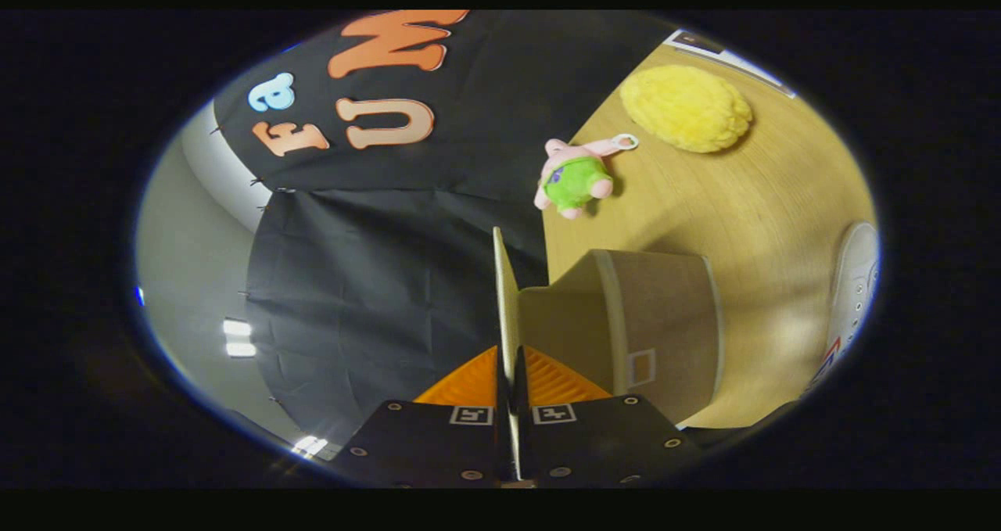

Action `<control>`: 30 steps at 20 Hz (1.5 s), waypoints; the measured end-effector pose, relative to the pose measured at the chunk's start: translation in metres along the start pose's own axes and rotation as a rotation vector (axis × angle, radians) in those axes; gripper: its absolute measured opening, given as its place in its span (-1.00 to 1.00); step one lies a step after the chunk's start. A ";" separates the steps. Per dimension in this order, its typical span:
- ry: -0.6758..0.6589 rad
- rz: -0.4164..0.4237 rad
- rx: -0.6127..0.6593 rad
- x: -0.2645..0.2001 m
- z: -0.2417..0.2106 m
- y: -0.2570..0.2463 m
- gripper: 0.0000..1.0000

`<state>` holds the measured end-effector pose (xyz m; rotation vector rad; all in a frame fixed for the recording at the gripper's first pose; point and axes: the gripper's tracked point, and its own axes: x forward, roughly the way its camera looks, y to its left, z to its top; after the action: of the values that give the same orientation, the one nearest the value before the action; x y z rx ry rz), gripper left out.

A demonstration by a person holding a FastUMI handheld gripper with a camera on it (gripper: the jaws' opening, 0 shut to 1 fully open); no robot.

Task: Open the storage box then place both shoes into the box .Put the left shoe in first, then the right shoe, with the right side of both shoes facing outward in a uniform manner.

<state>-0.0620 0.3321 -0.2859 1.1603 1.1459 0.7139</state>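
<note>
My gripper (510, 368) is shut on the thin cardboard lid (505, 296) of the brown storage box (661, 320). The lid is seen edge-on, running straight ahead from between my fingers, swung away from the box body. The box rests on the wooden table (766, 210), just beside and beyond the fingers; its inside is hidden from here. A white lace-up shoe (854, 296) lies on the table past the box, only partly in sight. The whole view is rolled on its side.
A small pink and green plush toy (577, 177) lies near the table's edge beyond the box. A fluffy yellow cushion-like thing (687, 107) sits farther along the table. The black booth cloth hangs past the table edge.
</note>
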 end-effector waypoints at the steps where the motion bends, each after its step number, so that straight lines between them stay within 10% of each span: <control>1: 0.003 0.009 -0.014 0.004 0.001 0.010 -0.92; 17: 0.148 0.023 -0.199 0.158 -0.068 0.129 -0.81; 30: 0.213 -0.335 -0.193 0.251 -0.113 0.015 -0.86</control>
<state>-0.0902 0.5987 -0.3493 0.7185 1.3771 0.6804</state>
